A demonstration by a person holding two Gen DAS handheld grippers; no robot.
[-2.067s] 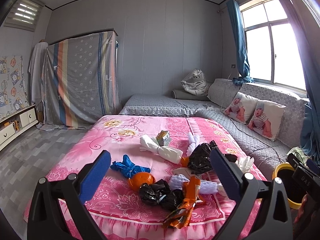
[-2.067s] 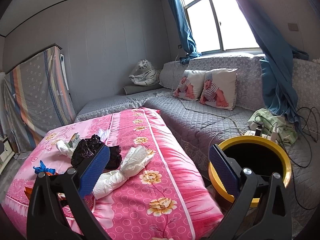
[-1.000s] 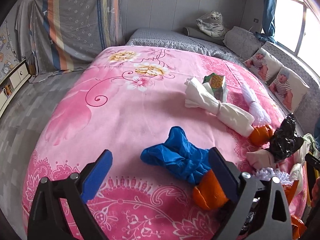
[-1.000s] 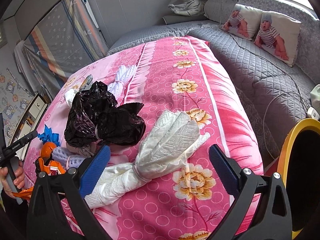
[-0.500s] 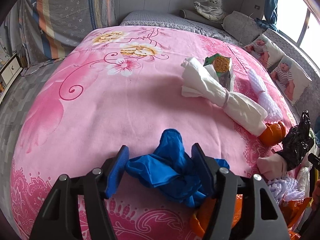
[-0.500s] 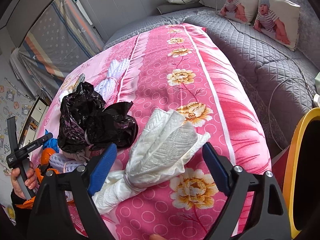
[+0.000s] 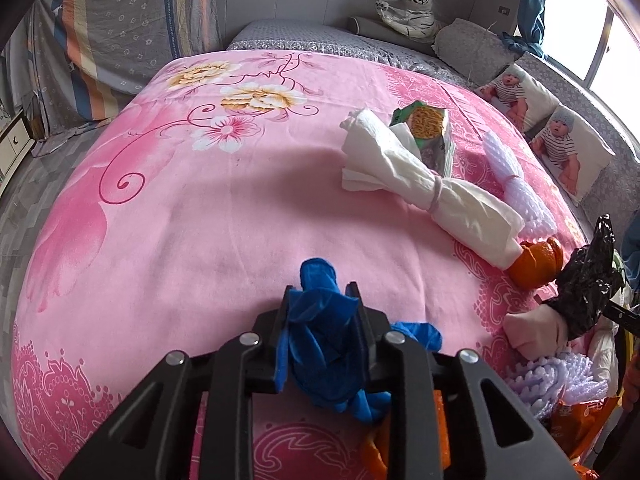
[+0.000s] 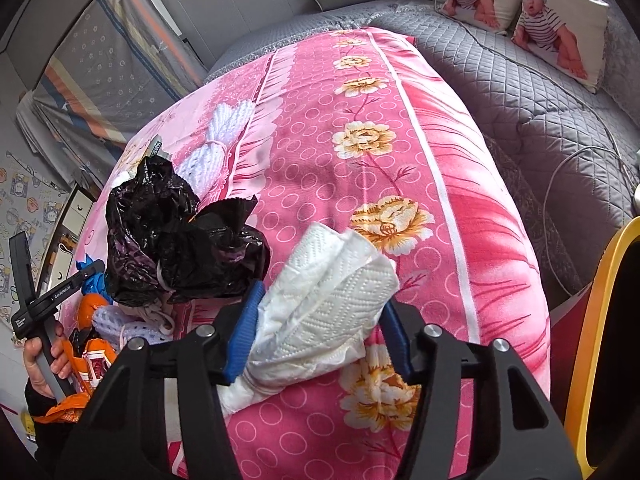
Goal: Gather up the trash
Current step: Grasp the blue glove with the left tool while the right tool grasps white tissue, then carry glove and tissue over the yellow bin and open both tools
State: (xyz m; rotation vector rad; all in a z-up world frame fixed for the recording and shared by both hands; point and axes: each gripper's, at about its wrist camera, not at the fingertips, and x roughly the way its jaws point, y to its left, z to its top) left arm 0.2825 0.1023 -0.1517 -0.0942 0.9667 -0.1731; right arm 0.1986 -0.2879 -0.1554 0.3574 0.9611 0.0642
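A crumpled blue glove (image 7: 324, 344) lies at the near edge of the pink bedspread (image 7: 200, 220). My left gripper (image 7: 320, 296) is closing, and its pads press on the glove from both sides. In the right wrist view a tied white paper-towel bundle (image 8: 340, 272) sits between the blue pads of my right gripper (image 8: 322, 304), which is closing and touches it on both sides. A knotted black bag (image 8: 172, 236) lies just left of it. The yellow-rimmed bin (image 8: 600, 320) stands at the right edge.
More trash lies on the bed: a second white tied bundle (image 7: 420, 184), a noodle packet (image 7: 430, 128), orange peel (image 7: 538, 264), white foam netting (image 8: 216, 152) and orange wrappers (image 8: 92, 364). A grey quilted couch (image 8: 540, 112) with baby-print pillows (image 8: 560, 32) and a cable runs alongside.
Both grippers came down close to the bed and went from wide open to closed, the left around the blue glove, the right around the white paper-towel bundle.
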